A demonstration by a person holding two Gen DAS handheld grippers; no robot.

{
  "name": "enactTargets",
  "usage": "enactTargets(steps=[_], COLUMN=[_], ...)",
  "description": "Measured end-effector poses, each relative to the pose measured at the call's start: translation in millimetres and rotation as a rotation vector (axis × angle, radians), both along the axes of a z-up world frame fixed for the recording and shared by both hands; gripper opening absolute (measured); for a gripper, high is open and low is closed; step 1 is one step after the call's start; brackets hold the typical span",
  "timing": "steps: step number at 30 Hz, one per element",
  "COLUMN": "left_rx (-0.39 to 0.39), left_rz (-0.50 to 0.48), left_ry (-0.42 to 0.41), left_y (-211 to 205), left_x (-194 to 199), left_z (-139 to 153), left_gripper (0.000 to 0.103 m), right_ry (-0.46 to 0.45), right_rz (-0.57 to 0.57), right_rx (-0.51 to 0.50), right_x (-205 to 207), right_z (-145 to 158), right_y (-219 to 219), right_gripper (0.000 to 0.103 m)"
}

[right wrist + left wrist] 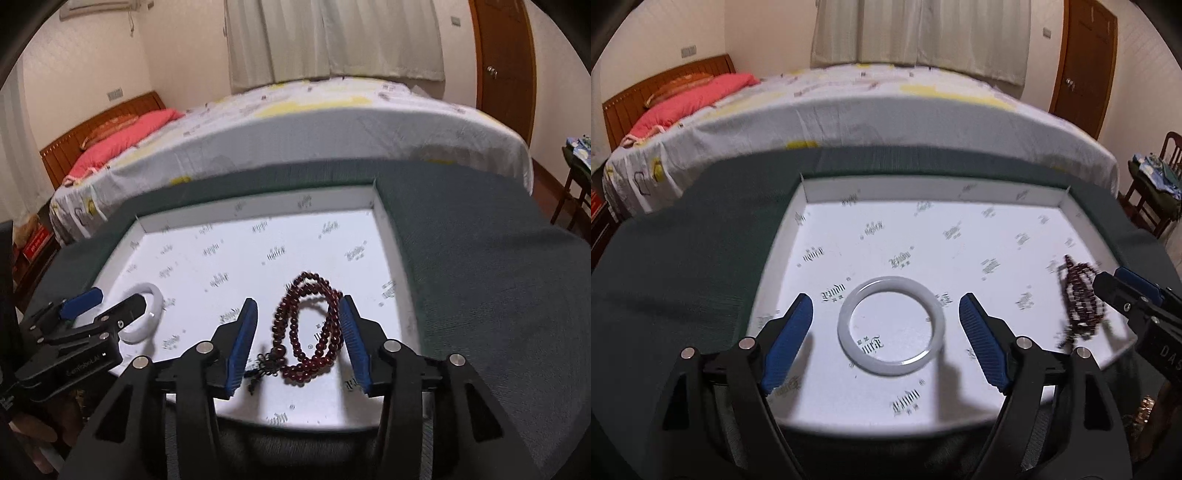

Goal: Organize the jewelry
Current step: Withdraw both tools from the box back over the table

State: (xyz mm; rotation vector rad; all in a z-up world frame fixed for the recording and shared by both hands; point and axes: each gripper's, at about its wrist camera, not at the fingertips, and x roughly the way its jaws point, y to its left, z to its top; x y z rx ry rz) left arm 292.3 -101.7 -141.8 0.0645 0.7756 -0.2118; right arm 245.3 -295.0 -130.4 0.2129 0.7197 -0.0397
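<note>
The translucent white jade-like bangle [891, 325] and the coiled string of dark red wooden beads [308, 332] are laid inside the shallow white printed cardboard tray [923, 192]. The left gripper [886, 339] and right gripper [299, 341] are spread, nothing pinched. Both are best lifted straight clear, so neither piece is snagged.

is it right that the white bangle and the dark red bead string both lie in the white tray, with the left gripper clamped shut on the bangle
Not quite. The left gripper is open: in the left wrist view its blue pads stand clear on either side of the white bangle, touching nothing. The rest holds: the bangle and the dark red bead string both lie in the white tray.
</note>
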Motion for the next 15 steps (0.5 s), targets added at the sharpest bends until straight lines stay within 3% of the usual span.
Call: enactTargets(steps=[6, 15], left_rx=[0.0, -0.001], left_rz=[-0.016, -0.024], left_ry=[-0.1, -0.106], left_y=[3, 11], left_x=[-54, -143], left_z=[31, 34], left_gripper=[0.084, 0.084], right_ry=[-0.09, -0.078], right_rz=[-0.046, -0.083], right_rx=[-0.045, -0.07], right_x=[-55, -140], right_z=[27, 18], right_y=[0, -2], right_gripper=[0.05, 0.05])
